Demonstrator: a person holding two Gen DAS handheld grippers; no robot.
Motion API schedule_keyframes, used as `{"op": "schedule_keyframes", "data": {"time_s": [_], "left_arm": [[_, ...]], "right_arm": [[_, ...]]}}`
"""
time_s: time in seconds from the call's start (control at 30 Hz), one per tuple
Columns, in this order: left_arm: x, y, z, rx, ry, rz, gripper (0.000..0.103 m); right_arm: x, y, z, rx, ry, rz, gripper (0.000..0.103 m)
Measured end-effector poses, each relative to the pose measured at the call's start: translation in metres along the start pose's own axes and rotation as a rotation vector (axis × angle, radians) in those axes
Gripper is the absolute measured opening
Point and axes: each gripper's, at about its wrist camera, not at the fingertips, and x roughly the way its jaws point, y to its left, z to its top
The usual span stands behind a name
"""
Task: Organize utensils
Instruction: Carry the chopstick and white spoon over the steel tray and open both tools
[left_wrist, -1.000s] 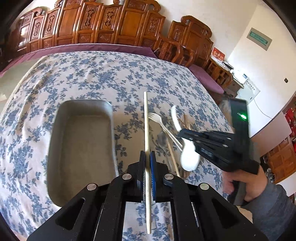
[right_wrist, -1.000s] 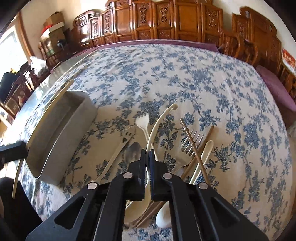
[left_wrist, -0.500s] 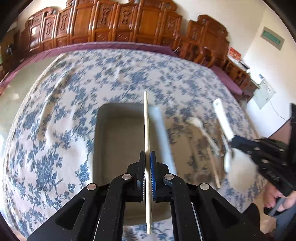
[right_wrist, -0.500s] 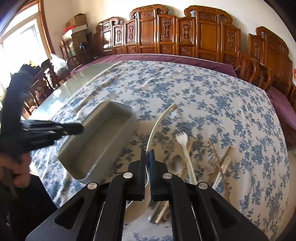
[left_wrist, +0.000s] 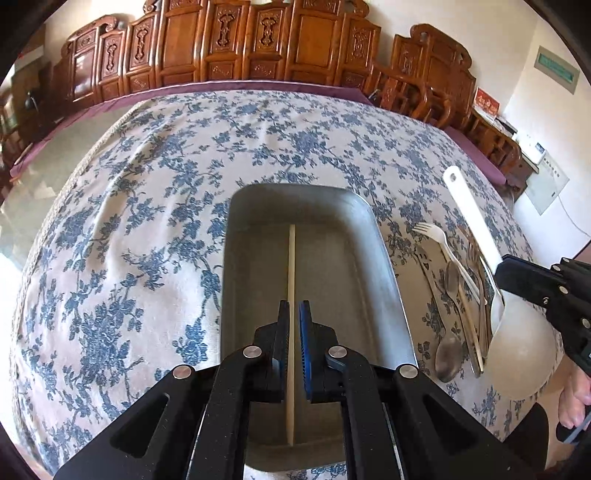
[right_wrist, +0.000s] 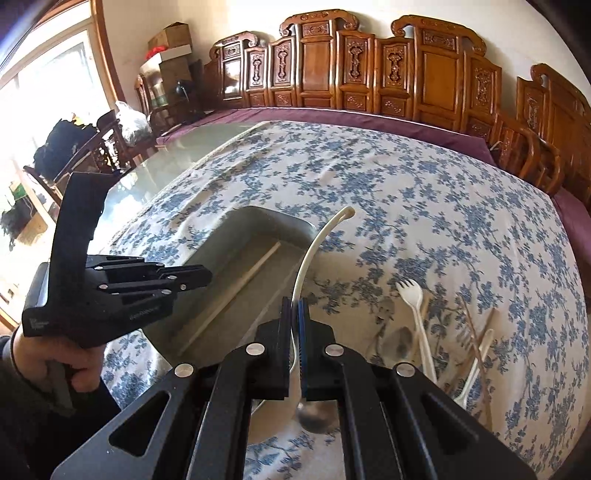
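A grey metal tray (left_wrist: 384, 266) (right_wrist: 221, 236) sits on the flowered tablecloth. A wooden chopstick (left_wrist: 291, 295) (right_wrist: 240, 284) lies lengthwise on the tray floor. My left gripper (left_wrist: 294, 325) (right_wrist: 199, 275) hovers over the tray's near end with its jaws slightly apart, and the chopstick is free between them. My right gripper (right_wrist: 294, 314) (left_wrist: 506, 269) is shut on a white ladle (right_wrist: 314, 251) (left_wrist: 476, 229), held above the tray's right rim.
Loose utensils lie right of the tray: a white plastic fork (left_wrist: 436, 236) (right_wrist: 413, 295), metal spoons (left_wrist: 448, 350), a metal fork and wooden chopsticks (right_wrist: 476, 343). Carved wooden chairs (right_wrist: 369, 66) line the far table edge.
My left gripper moved right over the tray, lowered the chopstick into it and let go. My right gripper lifted the ladle from the utensil pile and carried it left toward the tray.
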Motion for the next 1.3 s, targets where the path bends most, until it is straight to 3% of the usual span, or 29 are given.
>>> {"op": "schedule_keyframes", "data": {"time_s": [0.4, 0.77, 1.1, 1.3], "left_arm": [[-0.040, 0.033, -0.003, 0.006, -0.106, 0.077, 0.004], [-0.046, 0.054, -0.003, -0.035, -0.128, 0.093, 0.004], [-0.052, 0.037, -0.005, -0.004, -0.138, 0.071, 0.004], [-0.058, 0.009, -0.006, 0.030, -0.148, 0.036, 0.004]], "right_arm": [[0.035, 0.049, 0.020, -0.029, 0.015, 0.035, 0.005], [0.096, 0.073, 0.004, -0.065, 0.110, 0.025, 0.005], [0.057, 0.057, 0.005, -0.038, 0.037, 0.064, 0.005], [0.009, 0.009, -0.012, 0.003, -0.010, -0.017, 0.005]]}}
